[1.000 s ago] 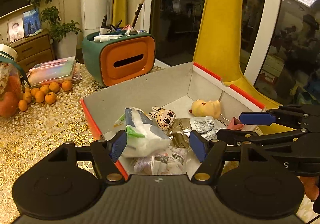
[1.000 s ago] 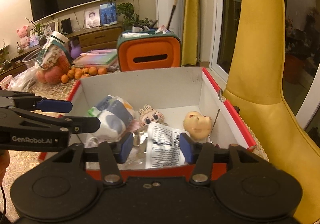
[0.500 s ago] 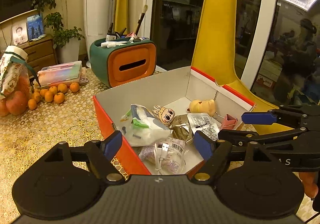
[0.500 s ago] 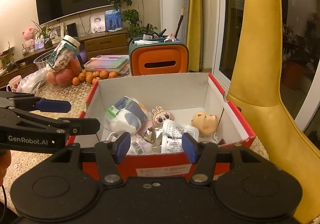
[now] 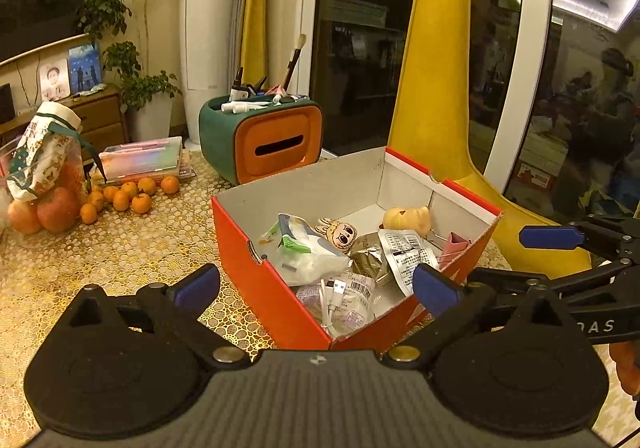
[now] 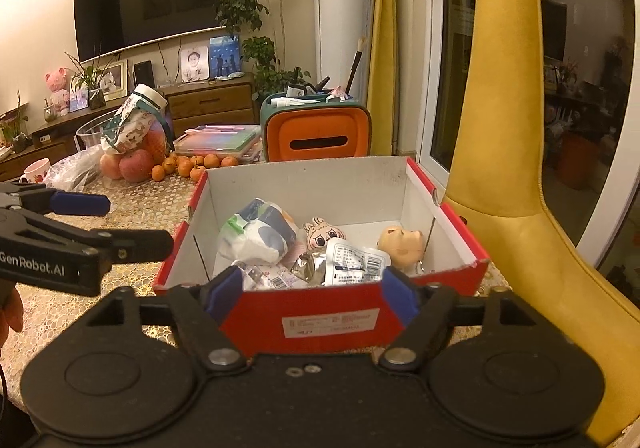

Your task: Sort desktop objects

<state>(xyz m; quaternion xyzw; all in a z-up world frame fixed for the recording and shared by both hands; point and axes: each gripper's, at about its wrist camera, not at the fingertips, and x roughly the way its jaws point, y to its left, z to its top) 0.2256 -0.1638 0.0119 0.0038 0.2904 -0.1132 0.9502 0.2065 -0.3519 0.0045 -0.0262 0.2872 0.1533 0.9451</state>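
Both tongs (image 5: 316, 284) (image 6: 312, 294) opening, empty, before the red box's (image 6: 320, 312) near rim.

Open red box (image 6: 332, 322) of small clutter

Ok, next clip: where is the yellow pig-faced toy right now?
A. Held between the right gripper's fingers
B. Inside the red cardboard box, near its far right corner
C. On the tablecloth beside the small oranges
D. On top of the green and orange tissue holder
B. The yellow pig-faced toy lies inside the red cardboard box near the far right corner, next to the silver packet, with nothing gripping it.
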